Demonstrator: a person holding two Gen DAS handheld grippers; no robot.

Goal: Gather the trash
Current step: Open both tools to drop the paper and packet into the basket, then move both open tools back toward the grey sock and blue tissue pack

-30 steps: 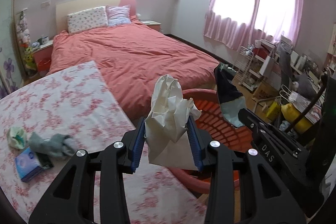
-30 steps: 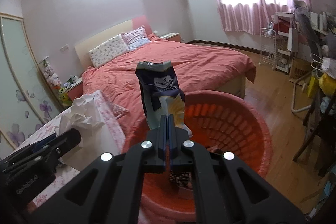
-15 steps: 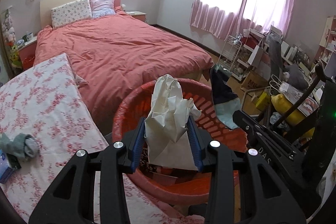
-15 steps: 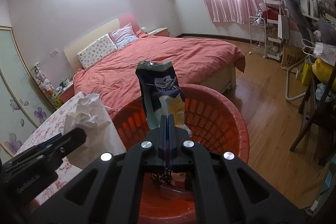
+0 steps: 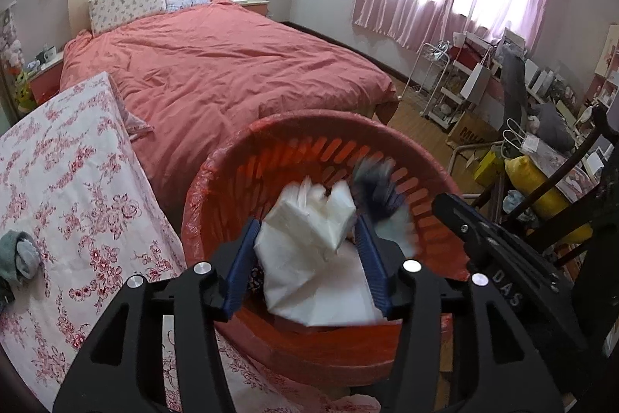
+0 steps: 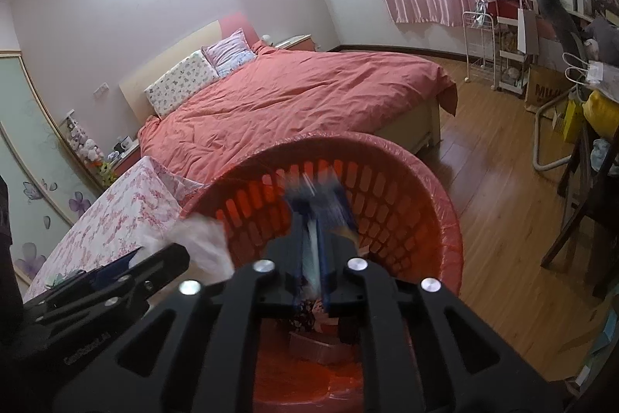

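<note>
Trash over basket. Red plastic basket (image 5: 271,126), round, slotted lattice wall, thin red film liner crinkled over the rim, standing on wooden plank floor (image 6: 503,219) just beside the counter (image 5: 77,200) and near the foot of the bed (image 5: 212,72).

Left claw (image 5: 307,258): released, ribbed blue pads (image 5: 241,258) spread apart, above the near side of the basket mouth. White crumpled paper (image 5: 305,239) loose between the pads, motion-blurred, soft creased sheet, bunched lobes at the far end, flatter and wider at the near end. Long axis roughly along the fingers, bunched end pointing away from the camera and tipped a little right. Cannot tell whether touching either pad.

Right claw (image 6: 311,258): slightly parted, narrow gap between the blue pads, also above the basket mouth, to the right of the left one. Dark blue wrapper (image 6: 317,204), glossy foil-like pouch, smeared by blur, in that gap, long axis roughly upright, top end pointing away toward the far wall of the basket. Grip contact not readable.

Inside the basket, at the bottom: printed packets and a pink flat box, partly hidden.

Counter: flat, covered in white cloth with red floral print. Grey bunched fabric (image 5: 19,254) lying at its left edge. Bed: rumpled coral duvet, two patterned pillows at the headboard.
</note>
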